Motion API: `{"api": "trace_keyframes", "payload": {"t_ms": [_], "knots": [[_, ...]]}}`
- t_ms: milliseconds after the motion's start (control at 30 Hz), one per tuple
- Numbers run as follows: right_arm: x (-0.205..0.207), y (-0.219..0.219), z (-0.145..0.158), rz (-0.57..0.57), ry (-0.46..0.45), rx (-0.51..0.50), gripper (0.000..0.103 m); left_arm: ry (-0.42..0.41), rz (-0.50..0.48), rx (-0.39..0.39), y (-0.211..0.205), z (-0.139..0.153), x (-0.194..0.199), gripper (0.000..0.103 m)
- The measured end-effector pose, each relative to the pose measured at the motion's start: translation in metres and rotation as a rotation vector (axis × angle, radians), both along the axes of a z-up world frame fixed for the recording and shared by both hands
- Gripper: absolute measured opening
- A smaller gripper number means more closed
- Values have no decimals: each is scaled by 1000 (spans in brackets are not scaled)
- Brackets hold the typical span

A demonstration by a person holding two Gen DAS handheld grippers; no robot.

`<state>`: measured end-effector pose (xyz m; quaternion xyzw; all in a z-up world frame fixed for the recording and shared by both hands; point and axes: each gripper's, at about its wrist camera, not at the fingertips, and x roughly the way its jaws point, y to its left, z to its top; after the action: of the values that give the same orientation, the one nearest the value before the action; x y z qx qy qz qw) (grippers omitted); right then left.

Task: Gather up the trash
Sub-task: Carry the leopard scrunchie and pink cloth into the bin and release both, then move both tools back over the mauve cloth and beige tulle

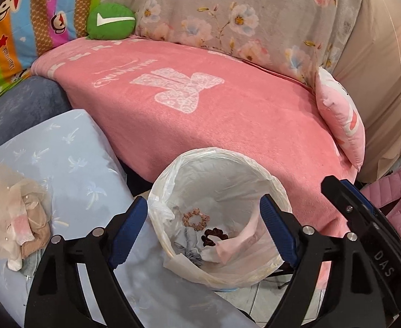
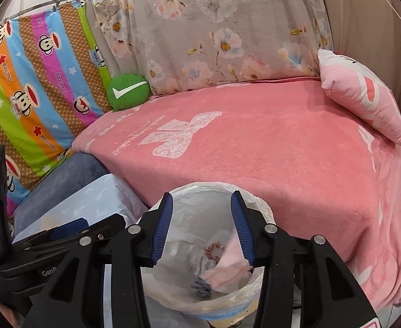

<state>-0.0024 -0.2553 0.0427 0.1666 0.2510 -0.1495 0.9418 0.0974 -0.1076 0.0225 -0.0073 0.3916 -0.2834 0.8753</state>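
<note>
A round trash bin lined with a white plastic bag stands on the floor in front of the pink bed. Inside lie a tan scrunchie, a dark brown scrunchie, a pink tissue and a grey cloth scrap. My left gripper is open and empty above the bin. My right gripper is open and empty above the same bin; the pink tissue shows between its fingers. The right gripper's body also shows at the right of the left wrist view. Crumpled beige and pink cloth lies on the light blue pillow.
A pink blanket covers the bed. A green check-mark cushion, a floral quilt and a pink pillow lie along its far side. A pink padded jacket is at right. Tiled floor shows beside the bin.
</note>
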Motion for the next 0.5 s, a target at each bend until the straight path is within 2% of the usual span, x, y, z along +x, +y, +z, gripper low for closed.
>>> {"api": "trace_keyframes", "payload": {"t_ms": [500], "knots": [[7,22,-1,43,26,-27,48,-19,51,-6,27,3,1,80]]}}
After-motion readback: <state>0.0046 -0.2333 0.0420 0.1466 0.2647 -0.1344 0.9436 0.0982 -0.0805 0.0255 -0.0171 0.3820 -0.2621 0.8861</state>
